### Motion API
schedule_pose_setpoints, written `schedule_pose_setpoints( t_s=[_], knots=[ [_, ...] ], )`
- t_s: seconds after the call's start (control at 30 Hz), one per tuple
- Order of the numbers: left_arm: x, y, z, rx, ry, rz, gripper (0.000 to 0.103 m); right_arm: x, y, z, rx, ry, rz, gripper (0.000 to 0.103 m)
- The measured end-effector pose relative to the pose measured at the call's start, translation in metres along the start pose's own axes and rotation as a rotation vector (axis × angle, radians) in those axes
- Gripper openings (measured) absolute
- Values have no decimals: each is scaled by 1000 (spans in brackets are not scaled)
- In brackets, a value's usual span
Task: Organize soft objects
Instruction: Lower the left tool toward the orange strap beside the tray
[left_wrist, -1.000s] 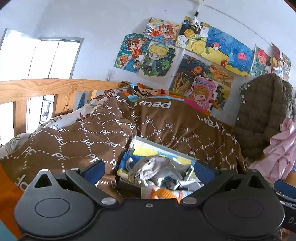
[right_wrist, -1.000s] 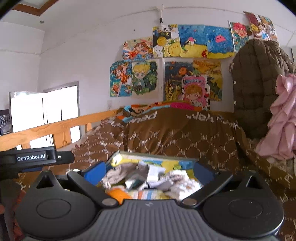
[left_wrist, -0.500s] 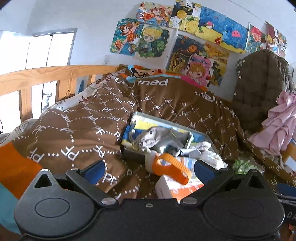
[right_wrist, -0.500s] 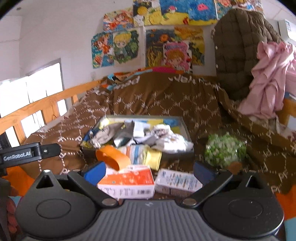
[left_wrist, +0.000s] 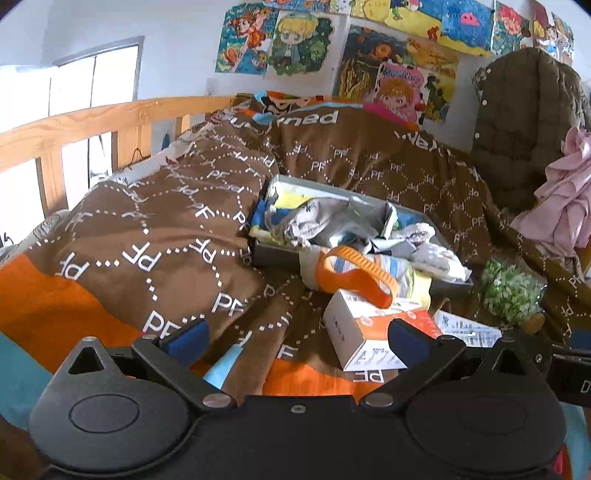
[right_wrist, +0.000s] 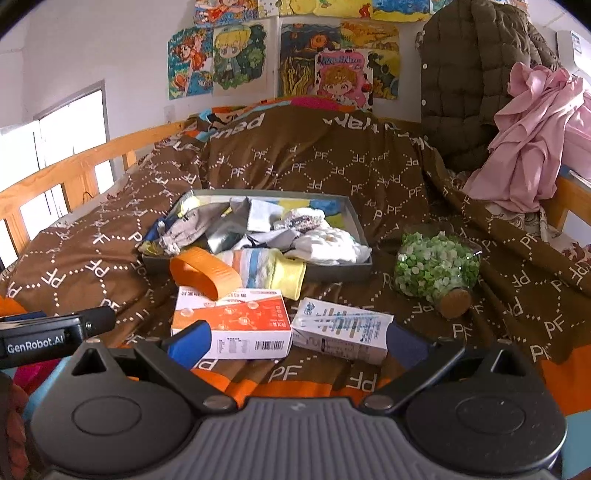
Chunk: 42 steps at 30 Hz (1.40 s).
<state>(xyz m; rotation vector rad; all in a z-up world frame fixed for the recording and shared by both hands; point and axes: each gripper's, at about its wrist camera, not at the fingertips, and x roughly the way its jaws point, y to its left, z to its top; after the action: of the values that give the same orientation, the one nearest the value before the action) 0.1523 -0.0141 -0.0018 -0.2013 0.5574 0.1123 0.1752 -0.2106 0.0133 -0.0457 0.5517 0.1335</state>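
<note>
Right wrist view: right gripper (right_wrist: 295, 341) spread wide, empty, held low over the bed's brown quilt (right_wrist: 314, 158). Left gripper (left_wrist: 295, 338) likewise spread, holding nothing. The soft things, a heap of socks and small cloths (right_wrist: 258, 229), lie in the grey tray (right_wrist: 332, 271) mid-bed; one striped sock (right_wrist: 262, 267) hangs over the tray's near rim, touching the orange band (right_wrist: 203, 275).

Risks, as judged: the orange-and-white box (right_wrist: 231, 325) and the white-blue box (right_wrist: 341, 328) lie between the grippers and the tray, so a low reach could shove them. A pinch at the striped sock might catch the band too. The jar of green stars (right_wrist: 436, 266) lies on its side just beside the tray and could roll if the quilt is tugged.

Against the picture a second ago: both cameras have pitched down and pulled back; the boxes and jar, then out of view, now show.
</note>
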Motion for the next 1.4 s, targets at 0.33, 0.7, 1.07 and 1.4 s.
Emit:
schedule_pose_setpoints(
  t_s=[0.33,0.7,1.07,1.4],
  knots=[
    [20,4,-5,-31,49,24,102,17,3,-1,-11,67,4,103],
    [45,18,-7,-176,-24,-37,102,26,2,5,9,54,12,103],
    [74,18,2,-202,-106,-169,102,44,4,33,-9,-41,41,103],
    [110,37,13,-343,-149,-277,102,94,3,54,-98,-49,78,103]
  ],
)
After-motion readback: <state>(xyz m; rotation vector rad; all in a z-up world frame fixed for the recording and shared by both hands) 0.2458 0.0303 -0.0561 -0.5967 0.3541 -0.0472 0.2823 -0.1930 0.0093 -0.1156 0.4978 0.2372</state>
